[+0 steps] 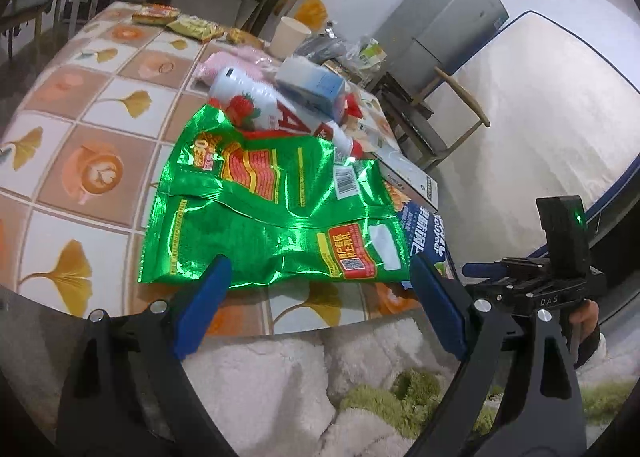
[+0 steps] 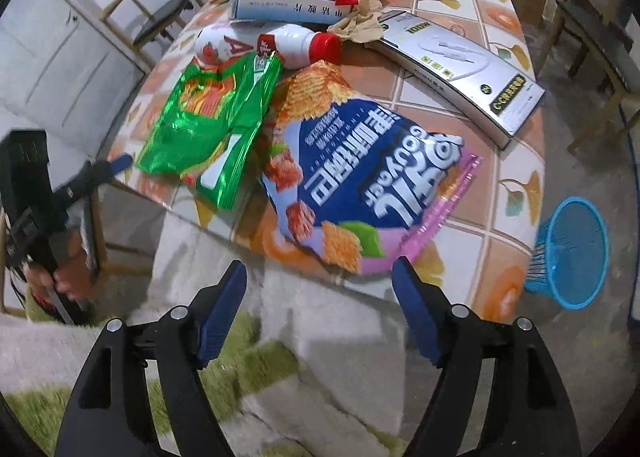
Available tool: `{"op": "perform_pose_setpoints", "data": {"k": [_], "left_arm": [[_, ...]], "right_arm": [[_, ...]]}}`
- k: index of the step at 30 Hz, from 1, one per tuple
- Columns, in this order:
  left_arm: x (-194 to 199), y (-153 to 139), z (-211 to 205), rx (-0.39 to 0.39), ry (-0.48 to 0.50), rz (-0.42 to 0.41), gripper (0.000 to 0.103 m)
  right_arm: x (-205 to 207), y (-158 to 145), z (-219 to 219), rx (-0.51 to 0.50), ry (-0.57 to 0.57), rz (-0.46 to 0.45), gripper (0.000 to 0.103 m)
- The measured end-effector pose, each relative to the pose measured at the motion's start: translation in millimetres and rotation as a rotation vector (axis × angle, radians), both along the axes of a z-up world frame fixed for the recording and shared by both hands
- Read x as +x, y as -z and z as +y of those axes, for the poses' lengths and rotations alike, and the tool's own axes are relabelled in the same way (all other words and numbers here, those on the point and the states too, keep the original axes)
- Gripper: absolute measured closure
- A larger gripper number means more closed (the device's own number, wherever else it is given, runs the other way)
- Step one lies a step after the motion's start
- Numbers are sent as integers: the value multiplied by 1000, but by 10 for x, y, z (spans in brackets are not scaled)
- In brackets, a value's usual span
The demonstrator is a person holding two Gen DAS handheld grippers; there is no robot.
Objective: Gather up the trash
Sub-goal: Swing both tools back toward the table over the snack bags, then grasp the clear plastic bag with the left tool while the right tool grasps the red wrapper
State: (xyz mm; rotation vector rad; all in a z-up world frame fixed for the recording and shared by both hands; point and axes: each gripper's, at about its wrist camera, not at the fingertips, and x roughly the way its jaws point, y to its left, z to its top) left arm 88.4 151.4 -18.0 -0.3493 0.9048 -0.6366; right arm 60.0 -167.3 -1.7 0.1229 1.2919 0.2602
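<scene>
left tongs (image 1: pixel 320 277) wide open, empty, straddling green bag (image 1: pixel 272 201) edge at table (image 1: pixel 80 161) front. right tongs (image 2: pixel 320 281) open, empty, near blue chip bag (image 2: pixel 372 181). pinch foil rim squarely; bin (image 2: pixel 572 253) lies right.

Both cameras are looking forward along their own blue fingers, from just off the near edge of the table (image 1: pixel 100 109), tilting down at it. The left one is sitting close to the green bag (image 1: pixel 256 213). The right one is sitting close to the blue chip bag (image 2: pixel 372 177). Both are seeing the green bag, the white bottle (image 2: pixel 288 43) and the long box (image 2: pixel 460 69).
</scene>
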Motion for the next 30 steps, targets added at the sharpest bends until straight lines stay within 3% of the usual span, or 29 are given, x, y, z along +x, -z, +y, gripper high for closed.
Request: {"op": "perform_pose_setpoints", "data": {"k": [3, 6, 13, 21, 27, 30], "left_arm": [[-15, -82, 45, -19, 0, -9, 16], [36, -242, 109, -77, 3, -9, 17], [403, -716, 152, -124, 17, -77, 16], [1252, -1113, 54, -56, -21, -119, 16], [2315, -977, -169, -13, -34, 18, 17], [2770, -776, -279, 8, -41, 95, 26]], "right_arm": [[-69, -93, -54, -16, -6, -13, 30], [-154, -288, -221, 56, 17, -55, 30], [-120, -792, -699, 219, 141, -227, 30], [587, -907, -918, 452, 199, -283, 30], [1414, -860, -1062, 595, 231, -253, 30], [1894, -700, -1136, 650, 263, -187, 30]]}}
